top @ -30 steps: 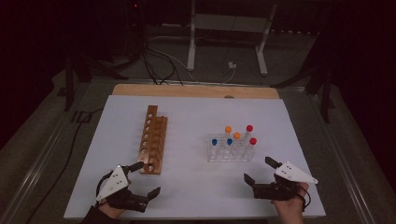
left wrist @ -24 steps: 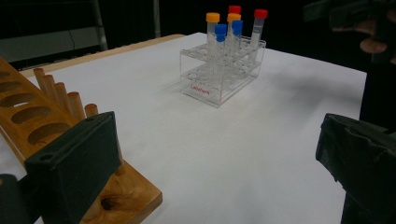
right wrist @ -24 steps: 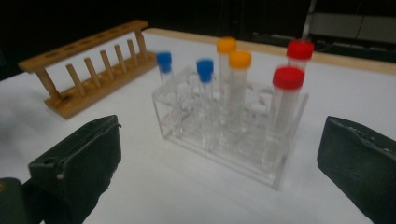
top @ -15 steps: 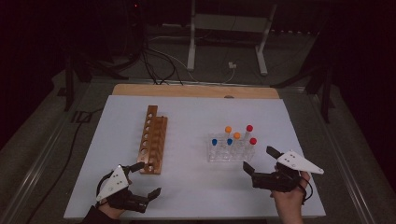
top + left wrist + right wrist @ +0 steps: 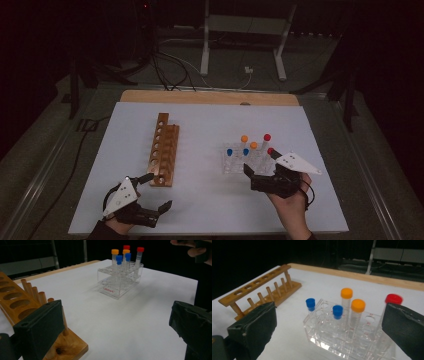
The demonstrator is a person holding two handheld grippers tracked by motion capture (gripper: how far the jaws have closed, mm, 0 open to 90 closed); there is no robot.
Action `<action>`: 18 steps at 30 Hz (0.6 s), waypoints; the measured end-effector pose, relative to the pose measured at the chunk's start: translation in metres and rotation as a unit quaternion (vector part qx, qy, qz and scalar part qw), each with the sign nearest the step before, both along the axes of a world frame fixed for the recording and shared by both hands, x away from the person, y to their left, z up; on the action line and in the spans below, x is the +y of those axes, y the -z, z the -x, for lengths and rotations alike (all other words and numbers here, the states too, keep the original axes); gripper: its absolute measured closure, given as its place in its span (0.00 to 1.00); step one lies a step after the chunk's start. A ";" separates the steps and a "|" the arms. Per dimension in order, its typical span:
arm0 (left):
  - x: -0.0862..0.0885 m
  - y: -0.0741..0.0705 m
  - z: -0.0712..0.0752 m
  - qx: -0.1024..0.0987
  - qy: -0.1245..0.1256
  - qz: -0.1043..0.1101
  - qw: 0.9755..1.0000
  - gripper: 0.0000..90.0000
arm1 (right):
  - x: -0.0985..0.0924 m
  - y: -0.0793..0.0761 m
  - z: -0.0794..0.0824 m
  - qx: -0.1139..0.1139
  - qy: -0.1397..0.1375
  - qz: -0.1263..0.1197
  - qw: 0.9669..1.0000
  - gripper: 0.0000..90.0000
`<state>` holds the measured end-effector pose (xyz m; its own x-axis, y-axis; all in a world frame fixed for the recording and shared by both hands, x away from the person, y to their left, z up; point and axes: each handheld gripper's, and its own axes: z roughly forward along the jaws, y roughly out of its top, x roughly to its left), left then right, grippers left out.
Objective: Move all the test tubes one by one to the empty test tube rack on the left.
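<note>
A clear plastic rack (image 5: 235, 164) stands right of centre and holds several capped tubes: two orange (image 5: 244, 138), two blue (image 5: 229, 151) and two red (image 5: 267, 136). My right gripper (image 5: 261, 161) is open at the rack's near right corner, its jaws spread on either side of that corner. In the right gripper view the rack (image 5: 324, 337) sits between the jaws, with a red-capped tube (image 5: 393, 299) close to the right jaw. A wooden rack (image 5: 162, 150) with empty holes lies left of centre. My left gripper (image 5: 159, 190) is open beside its near end and holds nothing.
The white table top (image 5: 200, 125) has a wooden strip (image 5: 210, 97) along its far edge. Beyond it are cables and a metal stand (image 5: 240, 30) on a dark floor. In the left gripper view the person's other hand (image 5: 197, 250) shows at the top right.
My right gripper has moved forward and left, up to the clear rack's near right corner. The left gripper has stayed in place.
</note>
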<state>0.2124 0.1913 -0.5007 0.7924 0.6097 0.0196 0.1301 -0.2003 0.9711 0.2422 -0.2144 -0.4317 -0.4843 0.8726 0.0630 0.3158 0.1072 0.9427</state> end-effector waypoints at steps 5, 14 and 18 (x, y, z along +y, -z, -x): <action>0.000 0.000 0.000 0.003 0.003 0.002 1.000 0.00 | 0.014 0.005 -0.003 0.007 0.014 0.025 1.000 0.04; 0.000 0.000 0.000 0.002 0.005 0.006 1.000 0.00 | 0.027 0.018 -0.017 0.054 0.016 0.037 0.998 0.22; 0.000 0.000 0.000 0.003 0.006 0.003 1.000 0.00 | 0.030 0.023 -0.024 0.071 0.033 0.060 0.995 0.32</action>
